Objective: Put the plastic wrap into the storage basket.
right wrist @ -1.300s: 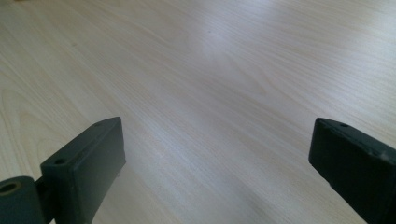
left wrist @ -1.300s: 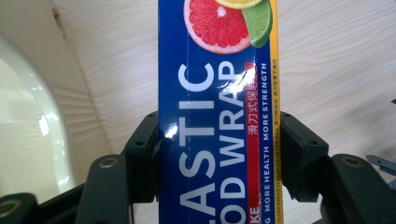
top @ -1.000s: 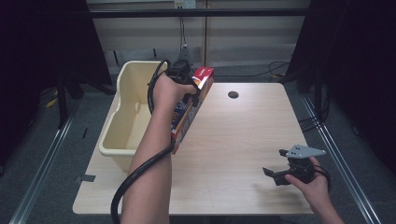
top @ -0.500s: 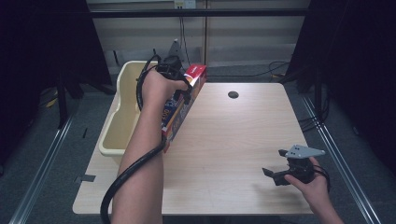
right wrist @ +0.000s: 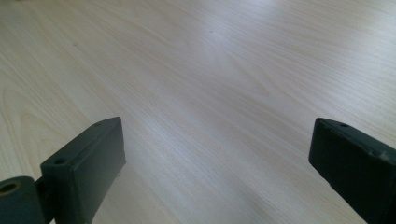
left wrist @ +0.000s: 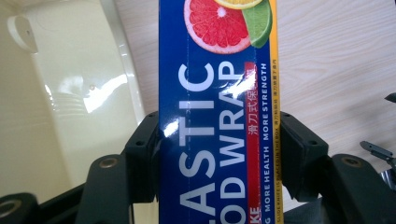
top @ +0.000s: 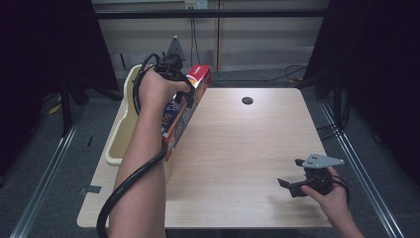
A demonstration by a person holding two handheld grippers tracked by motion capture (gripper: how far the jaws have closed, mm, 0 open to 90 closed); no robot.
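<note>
Pale wood surface (top: 237, 148): bare grain, one dark hole (top: 247, 100) at far edge.
Room: dark curtains, grey floor.
Left gripper (left wrist: 219, 154): jaws clamped on plastic wrap box (left wrist: 217, 116), tilted beside cream bin (top: 121, 134).
Right gripper (top: 292, 182): jaws wide apart, nothing held.

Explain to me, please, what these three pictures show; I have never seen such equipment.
A person sits at a wooden table and holds a hand tool with two black fingers in each hand. One picture is taken from above. The other two come from small cameras on the tools, looking along their fingers. The left gripper is shut on a box of plastic wrap, lifted and tilted beside a cream tub at the table's left edge. The right gripper is open, holds nothing, and is low over bare wood near the person. A dark round hole is at the far side.
</note>
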